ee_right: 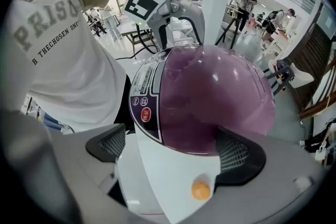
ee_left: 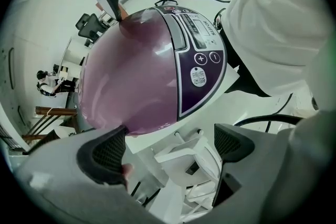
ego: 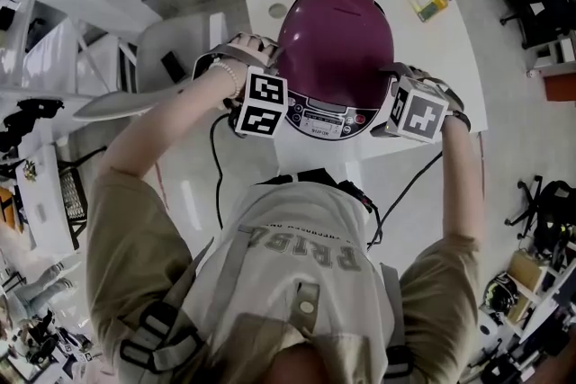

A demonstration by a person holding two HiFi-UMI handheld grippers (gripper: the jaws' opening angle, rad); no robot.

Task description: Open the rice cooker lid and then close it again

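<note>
Left hand-held gripper (ee_left: 170, 145) gapes empty beside the rice cooker (ego: 326, 118); right hand-held gripper (ee_right: 173, 149) straddles it, jaws apart; lid (ego: 337, 31) shut.

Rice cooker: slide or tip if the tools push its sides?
Rice cooker likely rigid, bulky; its squat body on the flat table probably resists tipping. Glossy domed lid looks slippery, so the open right tool may skid off.
</note>
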